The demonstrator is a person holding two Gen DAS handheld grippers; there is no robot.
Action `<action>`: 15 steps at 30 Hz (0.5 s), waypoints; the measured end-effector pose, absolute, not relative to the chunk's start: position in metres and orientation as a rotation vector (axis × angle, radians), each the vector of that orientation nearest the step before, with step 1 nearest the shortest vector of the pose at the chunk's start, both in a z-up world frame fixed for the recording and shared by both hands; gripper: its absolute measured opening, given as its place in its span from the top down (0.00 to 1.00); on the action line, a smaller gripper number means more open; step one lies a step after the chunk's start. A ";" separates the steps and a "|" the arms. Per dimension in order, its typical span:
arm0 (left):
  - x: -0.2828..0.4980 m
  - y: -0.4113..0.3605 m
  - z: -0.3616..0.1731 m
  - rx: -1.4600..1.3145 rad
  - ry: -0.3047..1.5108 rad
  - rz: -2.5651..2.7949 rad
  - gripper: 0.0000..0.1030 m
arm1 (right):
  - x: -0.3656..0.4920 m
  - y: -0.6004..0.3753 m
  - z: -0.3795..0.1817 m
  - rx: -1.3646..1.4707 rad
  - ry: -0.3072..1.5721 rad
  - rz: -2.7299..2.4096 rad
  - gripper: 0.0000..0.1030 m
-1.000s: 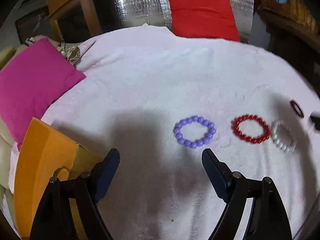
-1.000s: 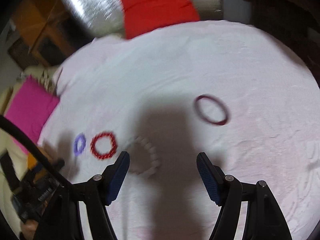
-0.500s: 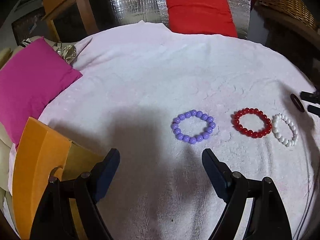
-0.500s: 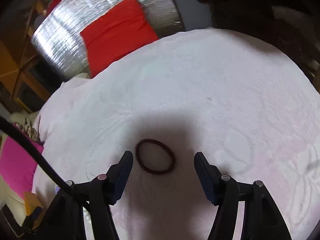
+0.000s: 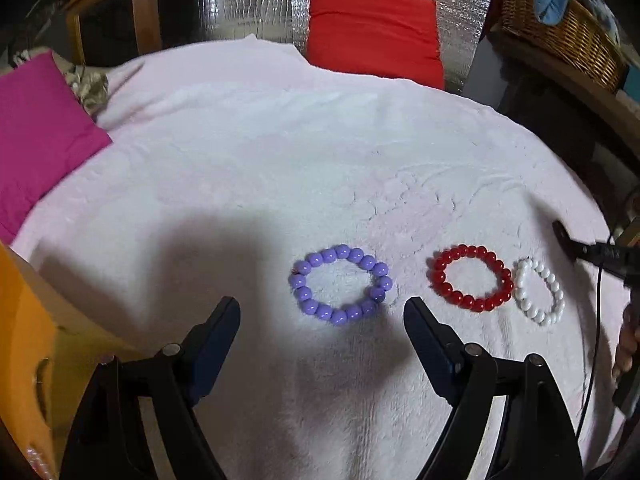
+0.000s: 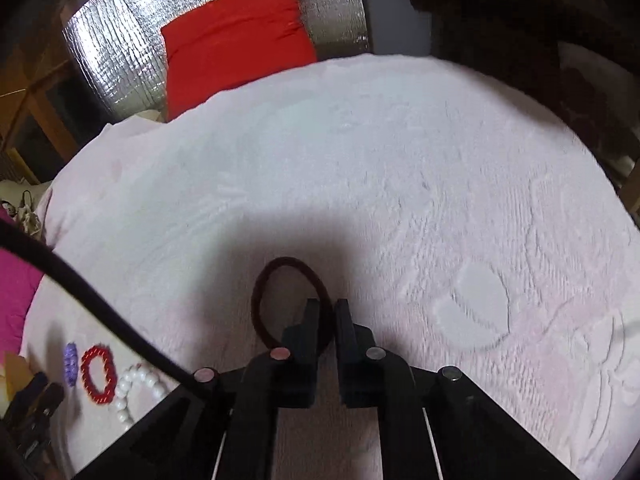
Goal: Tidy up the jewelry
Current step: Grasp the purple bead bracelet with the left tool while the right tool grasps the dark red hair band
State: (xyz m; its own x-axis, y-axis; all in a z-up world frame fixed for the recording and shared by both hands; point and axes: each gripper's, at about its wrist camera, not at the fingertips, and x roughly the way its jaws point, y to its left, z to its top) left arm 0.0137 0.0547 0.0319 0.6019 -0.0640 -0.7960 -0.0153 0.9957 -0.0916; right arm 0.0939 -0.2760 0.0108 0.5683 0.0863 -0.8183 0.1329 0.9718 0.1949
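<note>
Three bead bracelets lie in a row on the pale pink blanket (image 5: pixel 280 168): purple (image 5: pixel 340 284), red (image 5: pixel 471 278) and white (image 5: pixel 539 291). They also show small at the lower left of the right wrist view: purple (image 6: pixel 71 364), red (image 6: pixel 98 374), white (image 6: pixel 134 390). My left gripper (image 5: pixel 322 320) is open and empty, just in front of the purple bracelet. My right gripper (image 6: pixel 327 308) is shut on the right side of a thin dark brown ring bracelet (image 6: pixel 276 276) that lies on the blanket. The right gripper's tip shows at the right edge of the left wrist view (image 5: pixel 568 242).
An orange box (image 5: pixel 20 320) stands at the blanket's left front. A magenta cushion (image 5: pixel 36 136) lies at the left, a red cushion (image 5: pixel 376 28) against silver foil at the back, and a wicker basket (image 5: pixel 560 32) at the back right. A black cable (image 6: pixel 100 312) crosses the right wrist view.
My right gripper has closed its jaws on the dark brown ring bracelet, which lay between open jaws before. My left gripper has stayed open and moved closer to the purple bracelet.
</note>
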 end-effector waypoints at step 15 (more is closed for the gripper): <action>0.021 0.030 0.027 -0.075 0.938 -0.107 0.91 | 0.060 -0.308 0.012 0.435 1.068 0.101 0.92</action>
